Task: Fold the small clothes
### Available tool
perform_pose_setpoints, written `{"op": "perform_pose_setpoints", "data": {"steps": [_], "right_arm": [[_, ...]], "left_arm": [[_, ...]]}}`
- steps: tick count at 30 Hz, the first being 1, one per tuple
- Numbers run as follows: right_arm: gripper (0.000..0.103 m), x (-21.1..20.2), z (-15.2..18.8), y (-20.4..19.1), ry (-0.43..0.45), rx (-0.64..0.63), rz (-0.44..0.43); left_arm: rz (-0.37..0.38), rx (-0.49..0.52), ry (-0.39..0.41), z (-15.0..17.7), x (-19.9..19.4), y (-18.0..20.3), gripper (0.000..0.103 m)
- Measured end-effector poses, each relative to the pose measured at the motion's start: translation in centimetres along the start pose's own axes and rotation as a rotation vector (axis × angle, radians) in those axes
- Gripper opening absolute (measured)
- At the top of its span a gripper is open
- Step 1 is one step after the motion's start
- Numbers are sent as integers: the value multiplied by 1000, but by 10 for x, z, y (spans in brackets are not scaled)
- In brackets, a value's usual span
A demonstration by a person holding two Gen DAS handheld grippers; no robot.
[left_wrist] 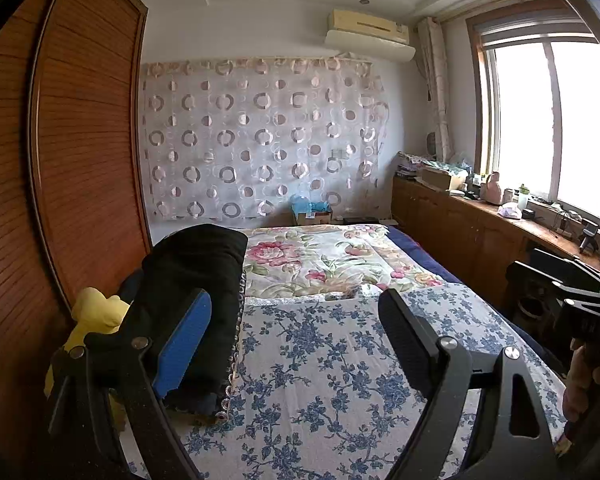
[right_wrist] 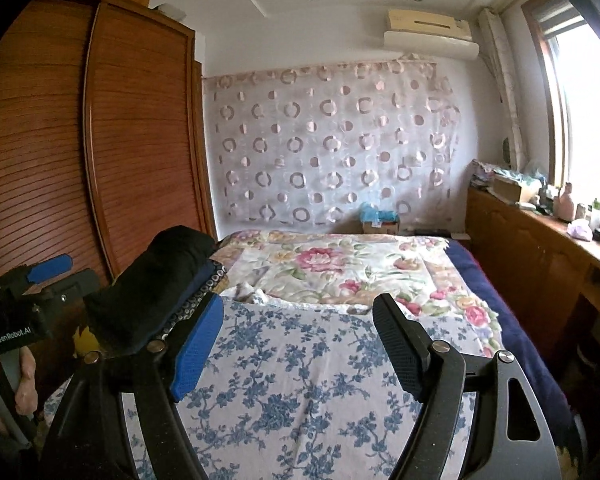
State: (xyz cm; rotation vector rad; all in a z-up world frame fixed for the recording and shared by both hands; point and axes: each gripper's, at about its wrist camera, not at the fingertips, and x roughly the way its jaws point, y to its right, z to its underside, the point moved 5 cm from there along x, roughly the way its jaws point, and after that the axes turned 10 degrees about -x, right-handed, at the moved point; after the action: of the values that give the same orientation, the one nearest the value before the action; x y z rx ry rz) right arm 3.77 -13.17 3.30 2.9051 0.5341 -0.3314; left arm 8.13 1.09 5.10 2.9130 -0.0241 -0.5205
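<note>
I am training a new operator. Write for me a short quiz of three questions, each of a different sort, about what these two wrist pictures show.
1. True or false: the left gripper holds a garment between its fingers.
2. Multiple choice: the black folded pile lies at which side of the bed? A) wardrobe side B) window side C) in the middle
3. Fill in: the sheet under both grippers has a ___ flower print.

Key:
1. False. Both the left gripper and the right gripper are open, with nothing between the fingers.
2. A, beside the wooden wardrobe.
3. Blue.
</note>
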Motion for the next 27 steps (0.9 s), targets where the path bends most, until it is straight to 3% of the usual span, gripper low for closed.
{"op": "perform_pose_setpoints", "data": {"steps": [27], "right_arm": [[79, -2, 3, 17, -5, 7, 20]], "left_arm": [[-5, -2, 6, -2, -3, 0, 86]]}}
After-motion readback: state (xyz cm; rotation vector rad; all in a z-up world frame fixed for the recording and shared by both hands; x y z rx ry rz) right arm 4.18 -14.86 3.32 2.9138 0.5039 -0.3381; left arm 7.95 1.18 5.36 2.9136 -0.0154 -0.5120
